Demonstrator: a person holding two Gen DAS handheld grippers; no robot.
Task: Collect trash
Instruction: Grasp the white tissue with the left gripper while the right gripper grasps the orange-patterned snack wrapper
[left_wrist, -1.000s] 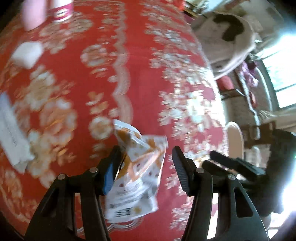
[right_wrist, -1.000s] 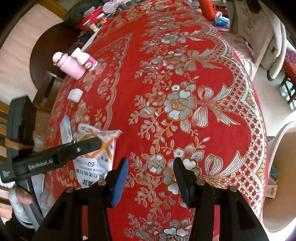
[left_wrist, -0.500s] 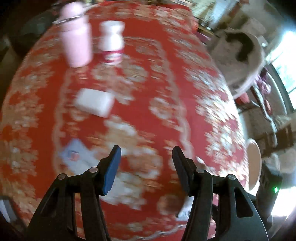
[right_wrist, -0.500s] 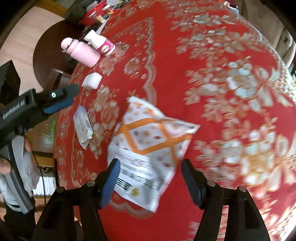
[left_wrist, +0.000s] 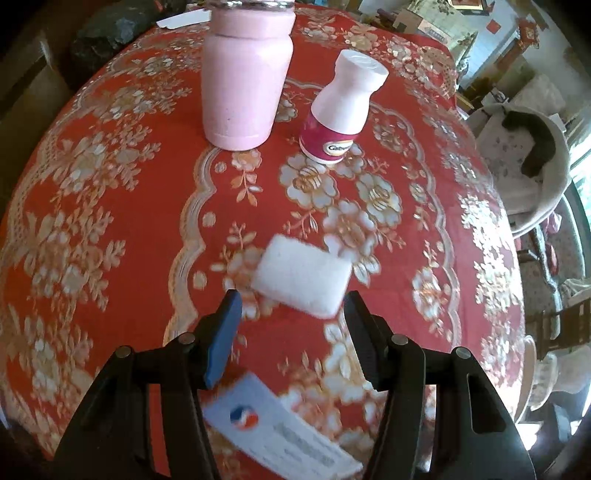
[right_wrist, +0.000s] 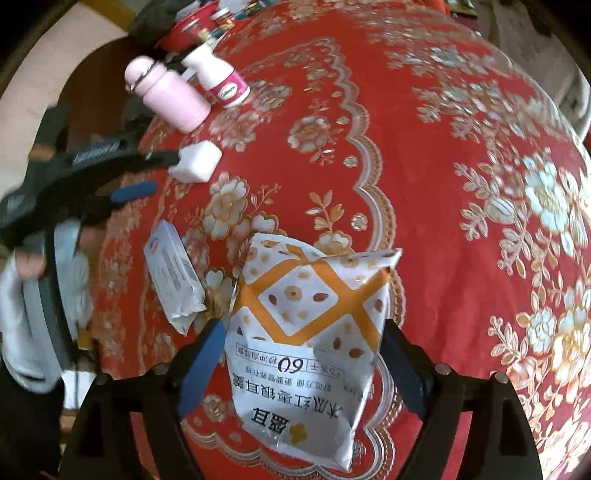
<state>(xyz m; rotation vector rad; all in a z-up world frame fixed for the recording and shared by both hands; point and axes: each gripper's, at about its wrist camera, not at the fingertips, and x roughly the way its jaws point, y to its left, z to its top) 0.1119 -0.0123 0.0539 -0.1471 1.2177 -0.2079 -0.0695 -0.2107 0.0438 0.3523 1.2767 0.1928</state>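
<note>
A white foam block (left_wrist: 302, 280) lies on the red tablecloth just ahead of my open left gripper (left_wrist: 291, 306); it also shows in the right wrist view (right_wrist: 196, 161). A flat white wrapper (left_wrist: 280, 432) lies under the left gripper and shows in the right wrist view (right_wrist: 173, 275). A white and orange snack bag (right_wrist: 310, 332) lies between the fingers of my open right gripper (right_wrist: 303, 336). The left gripper shows in the right wrist view (right_wrist: 147, 173), reaching towards the foam block.
A pink bottle (left_wrist: 245, 70) and a white bottle with a magenta label (left_wrist: 341, 107) stand beyond the foam block. A chair with cloth draped on it (left_wrist: 524, 162) stands to the right of the table. Clutter (right_wrist: 199, 26) sits at the table's far edge.
The left gripper let go of the snack bag and swung over to the foam block. The right gripper moved in until the bag lies between its open fingers.
</note>
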